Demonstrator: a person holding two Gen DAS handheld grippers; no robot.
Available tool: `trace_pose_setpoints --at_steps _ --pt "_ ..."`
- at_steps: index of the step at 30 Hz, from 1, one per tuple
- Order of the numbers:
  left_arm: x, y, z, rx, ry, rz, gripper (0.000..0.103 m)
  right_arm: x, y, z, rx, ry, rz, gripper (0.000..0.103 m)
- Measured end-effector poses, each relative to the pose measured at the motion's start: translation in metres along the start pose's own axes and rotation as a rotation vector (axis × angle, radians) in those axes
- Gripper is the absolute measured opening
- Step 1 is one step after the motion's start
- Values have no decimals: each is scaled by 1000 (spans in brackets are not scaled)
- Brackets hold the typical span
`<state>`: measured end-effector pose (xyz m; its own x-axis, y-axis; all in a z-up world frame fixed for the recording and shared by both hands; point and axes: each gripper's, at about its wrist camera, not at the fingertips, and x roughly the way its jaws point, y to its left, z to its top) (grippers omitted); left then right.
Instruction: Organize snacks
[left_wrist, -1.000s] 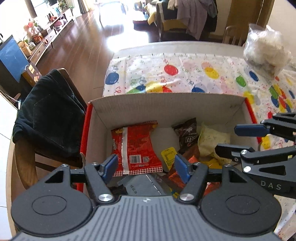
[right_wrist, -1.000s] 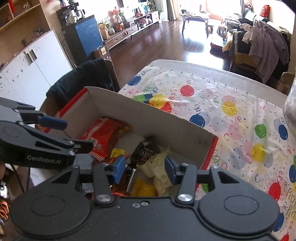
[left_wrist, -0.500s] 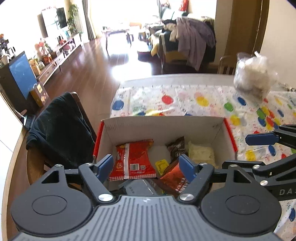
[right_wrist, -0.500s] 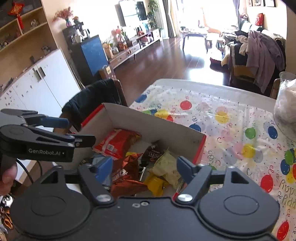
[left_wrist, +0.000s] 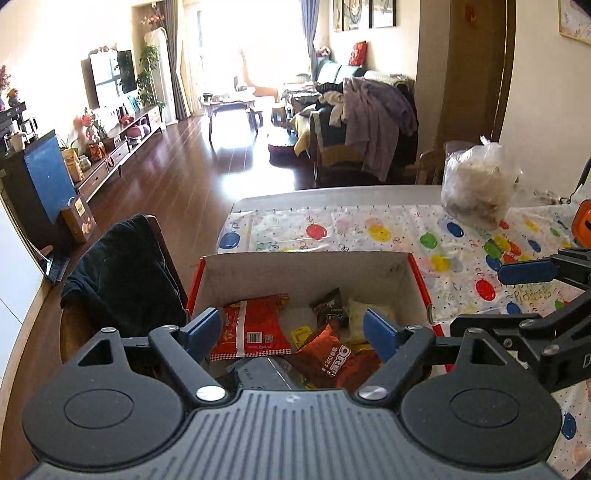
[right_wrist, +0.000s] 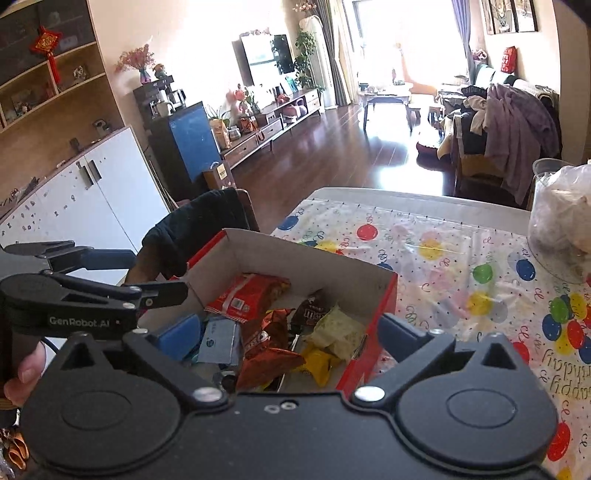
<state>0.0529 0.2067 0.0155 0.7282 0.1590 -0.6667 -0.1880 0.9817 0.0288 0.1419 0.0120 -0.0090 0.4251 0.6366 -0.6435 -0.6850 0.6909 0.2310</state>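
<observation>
Both grippers above box (left_wrist: 306, 269), empty. Left gripper (left_wrist: 291, 334) spread wide; right gripper (right_wrist: 288, 332) spread wide. Box at table's near left corner, on balloon cloth (left_wrist: 369, 229). Inside: red packet (left_wrist: 255, 325), Oreo pack (left_wrist: 328, 354), M&M's bag (right_wrist: 310, 310), yellow wrappers (right_wrist: 317, 363).

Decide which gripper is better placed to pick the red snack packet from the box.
Left, probably. The open left gripper frames the red snack packet at the box's left side; the right gripper faces the yellow wrappers.
</observation>
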Motion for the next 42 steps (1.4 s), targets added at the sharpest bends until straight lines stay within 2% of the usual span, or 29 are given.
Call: trace_pose_setpoints --at_steps 3,10,20,42 --pt "-5 3 -5 -35 -11 -15 100 -6 0 -3 -2 -18 -12 103" --pt "-14 5 -14 -79 -21 -16 100 -14 1 -12 -7 -40 -14 103" --pt "-18 -4 -19 -64 -26 2 100 -23 5 -22 -27 -51 -12 103" --pt "-13 -12 -22 -55 -4 -18 100 -27 -1 -28 -10 -54 -14 103"
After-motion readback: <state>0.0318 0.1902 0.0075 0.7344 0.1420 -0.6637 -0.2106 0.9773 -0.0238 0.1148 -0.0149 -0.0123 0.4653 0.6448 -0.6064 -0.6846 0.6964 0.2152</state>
